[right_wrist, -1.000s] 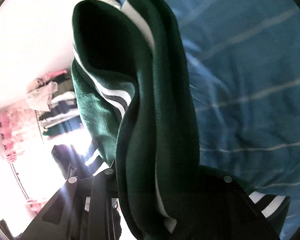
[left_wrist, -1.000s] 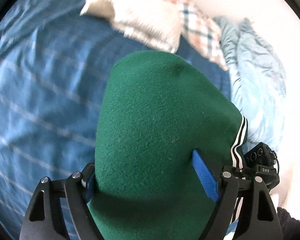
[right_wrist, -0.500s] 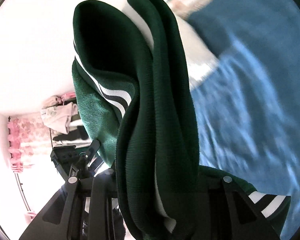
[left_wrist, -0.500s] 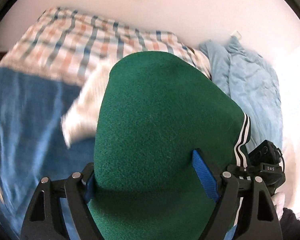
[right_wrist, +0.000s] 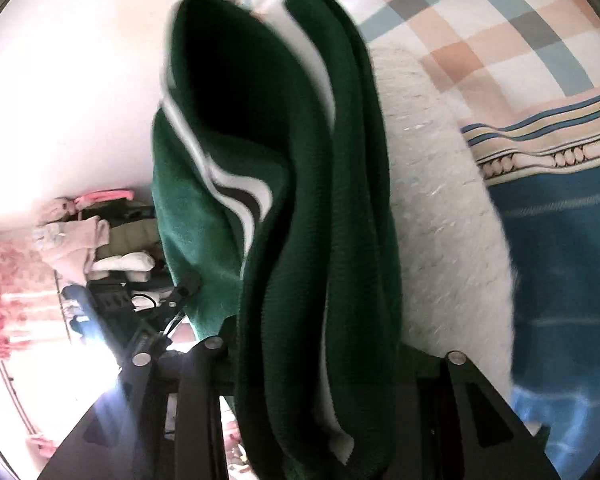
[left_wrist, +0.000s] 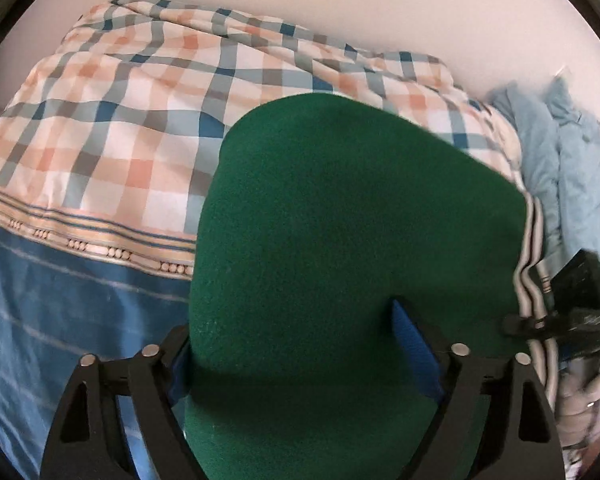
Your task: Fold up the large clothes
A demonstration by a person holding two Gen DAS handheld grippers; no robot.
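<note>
Right now the green garment (left_wrist: 340, 240) is up off the bed (left_wrist: 60, 320), bundled thickly between the two grippers, and everything else is best placed against it. Its broad fleecy bulk fills the left gripper (left_wrist: 296, 344), whose jaws are spread wide around the fabric and have just been opening further, the blue pads (left_wrist: 414, 356) pressing into the cloth on either side. From the right gripper (right_wrist: 320, 360) the same garment hangs as a narrow folded roll (white stripes showing along its edge), and those jaws too have just eased apart a little while the cloth stays pinched between them. Behind the garment lies a checked quilt (left_wrist: 140, 120) in orange, blue and white; to its right, a crumpled pale blue cloth (left_wrist: 572, 160). Just beside the garment in the right wrist view sits a white fuzzy cushion (right_wrist: 440, 220), and below the quilt's patterned border the blue striped bedsheet shows. Far left of the garment there, a rack of clothes (right_wrist: 80, 240) stands blurred.
</note>
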